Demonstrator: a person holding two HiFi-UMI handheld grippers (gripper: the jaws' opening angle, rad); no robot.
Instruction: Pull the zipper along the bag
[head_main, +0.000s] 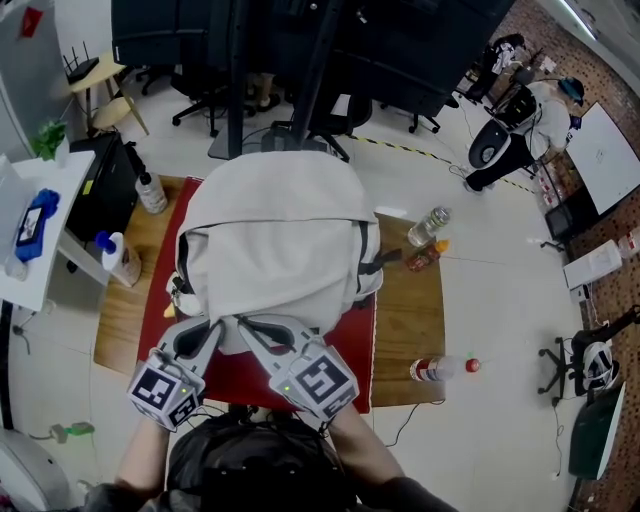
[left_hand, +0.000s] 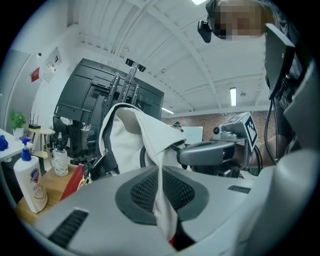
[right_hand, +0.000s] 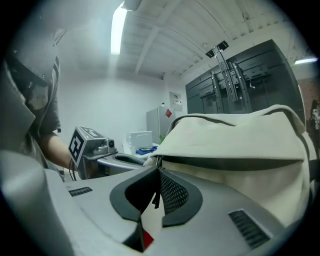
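Now my left gripper (left_hand: 161, 172) clamps a fold of the bag (head_main: 280, 240) and my right gripper (right_hand: 158, 170) nips the zipper pull (right_hand: 156, 199), whose slight purchase may slip under tension.

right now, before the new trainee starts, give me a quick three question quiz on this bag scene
1. True or false: the left tongs are shut on a fold of the bag.
2. What is between the right tongs? A) a bottle cap B) the dark zipper pull C) nothing
3. Fill in: the bag lies on a ___ mat on the wooden table.

Key: 1 true; 2 B; 3 red.
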